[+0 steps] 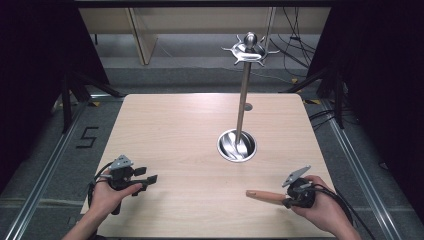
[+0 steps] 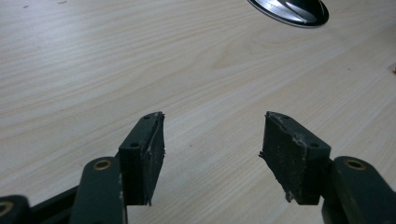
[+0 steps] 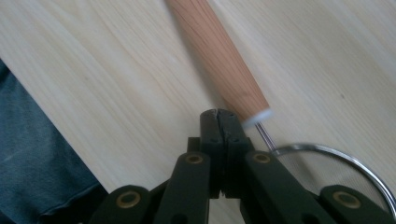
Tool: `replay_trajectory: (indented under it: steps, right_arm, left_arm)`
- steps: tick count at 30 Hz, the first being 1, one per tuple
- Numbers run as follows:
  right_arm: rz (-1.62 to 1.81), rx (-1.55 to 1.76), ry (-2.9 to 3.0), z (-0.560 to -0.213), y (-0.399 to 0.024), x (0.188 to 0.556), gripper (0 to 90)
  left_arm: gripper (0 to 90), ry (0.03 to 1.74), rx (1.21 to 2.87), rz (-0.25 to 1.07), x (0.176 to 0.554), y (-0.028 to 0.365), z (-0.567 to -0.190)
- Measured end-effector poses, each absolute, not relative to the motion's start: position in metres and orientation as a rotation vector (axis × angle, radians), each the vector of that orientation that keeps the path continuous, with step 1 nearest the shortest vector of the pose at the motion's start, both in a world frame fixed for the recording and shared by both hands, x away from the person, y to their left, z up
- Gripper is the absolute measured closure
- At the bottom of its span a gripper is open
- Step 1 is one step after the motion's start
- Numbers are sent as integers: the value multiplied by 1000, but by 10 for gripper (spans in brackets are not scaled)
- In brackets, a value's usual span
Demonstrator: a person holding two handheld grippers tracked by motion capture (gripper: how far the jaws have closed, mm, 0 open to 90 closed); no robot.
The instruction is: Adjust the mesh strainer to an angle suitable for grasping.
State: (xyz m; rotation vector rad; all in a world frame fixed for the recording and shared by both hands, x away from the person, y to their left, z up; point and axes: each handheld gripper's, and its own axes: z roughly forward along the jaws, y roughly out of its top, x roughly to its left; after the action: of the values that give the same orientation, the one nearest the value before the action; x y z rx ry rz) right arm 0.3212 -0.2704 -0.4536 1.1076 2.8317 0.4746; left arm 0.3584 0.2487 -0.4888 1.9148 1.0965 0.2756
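Note:
A small strainer lies on the wooden table [image 1: 190, 125] near its front right. Its wooden handle [image 1: 265, 195] [image 3: 219, 56] points left, and its wire ring with fine mesh [image 3: 348, 161] shows at the lower right of the right gripper view. My right gripper [image 1: 286, 202] [image 3: 219, 115] is shut, jaws pressed together with nothing between them, just left of the handle's ring end. My left gripper [image 1: 148, 176] [image 2: 212, 149] stands open over bare table at the front left. A shiny metal stand [image 1: 243, 100] with hooks on top [image 1: 248, 50] rises from a round base dish [image 1: 236, 145] [image 2: 289, 9].
The person's hands come in at the bottom edge, and a dark trouser leg [image 3: 32, 154] shows beyond the table's front edge. Black curtains and cables flank the table. Bare wood lies between the two grippers and left of the stand.

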Motion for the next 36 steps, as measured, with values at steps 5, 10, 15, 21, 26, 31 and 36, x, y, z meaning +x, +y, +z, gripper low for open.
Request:
replay_trajectory:
  steps: [5,10,15,21,26,31,36]
  right_arm:
    - [475,1069,2854,-452,-258,325,900]
    - [453,1061,2887,-453,-244,330,900]
    - [407,1006,2923,-457,-226,339,900]
    - [395,984,2934,-458,-213,353,900]
    - [371,963,2954,-463,-203,359,900]
    - [338,979,2971,-465,-195,362,900]
    - [302,963,2985,-469,-186,366,900]
  left_arm:
    - [375,1085,1930,273,358,247,-490]
    - [361,1083,1937,293,357,247,-490]
    - [358,1082,1938,288,358,247,-490]
    - [357,1083,1941,286,359,247,-490]
    - [357,1080,1940,287,358,247,-489]
    - [357,1079,1937,288,360,246,-490]
    - [357,1077,1928,292,359,246,-490]
